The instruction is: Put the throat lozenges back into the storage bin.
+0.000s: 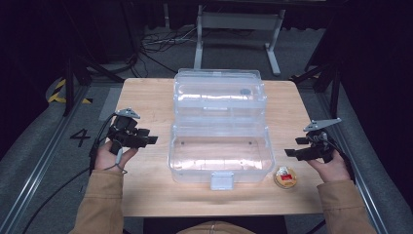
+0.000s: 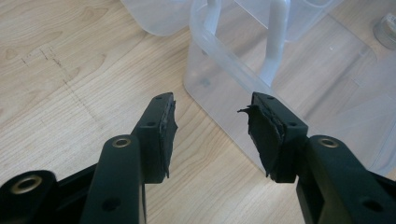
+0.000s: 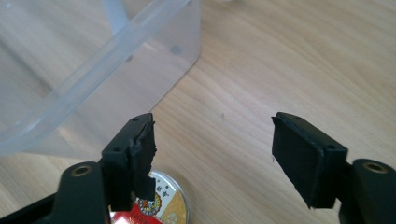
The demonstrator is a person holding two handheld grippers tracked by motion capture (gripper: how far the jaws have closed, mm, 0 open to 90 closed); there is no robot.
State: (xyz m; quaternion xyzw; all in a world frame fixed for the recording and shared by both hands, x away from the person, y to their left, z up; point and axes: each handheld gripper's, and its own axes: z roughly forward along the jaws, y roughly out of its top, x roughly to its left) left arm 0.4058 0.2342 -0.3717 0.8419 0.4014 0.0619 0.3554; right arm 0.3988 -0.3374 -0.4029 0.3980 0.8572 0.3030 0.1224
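Note:
A clear plastic box [image 1: 219, 153] stands in the middle of the wooden table [image 1: 146, 97], its lid [image 1: 220, 92] swung back and open. A small round tin [image 1: 286, 177] with a red and gold top lies by the box's front right corner. My left gripper [image 1: 152, 138] hovers left of the box, open and empty; in the left gripper view its jaws [image 2: 210, 121] point at the box wall [image 2: 224, 88]. My right gripper [image 1: 292, 147] is open to the right of the box, just above the tin [image 3: 161, 200], which peeks out under its left jaw [image 3: 212, 140].
The latch tab [image 1: 221, 181] of the box juts toward the table's front edge. Behind the table stand a metal frame [image 1: 238, 29] and loose cables [image 1: 160, 44] on the floor. Rails run along both sides of the table.

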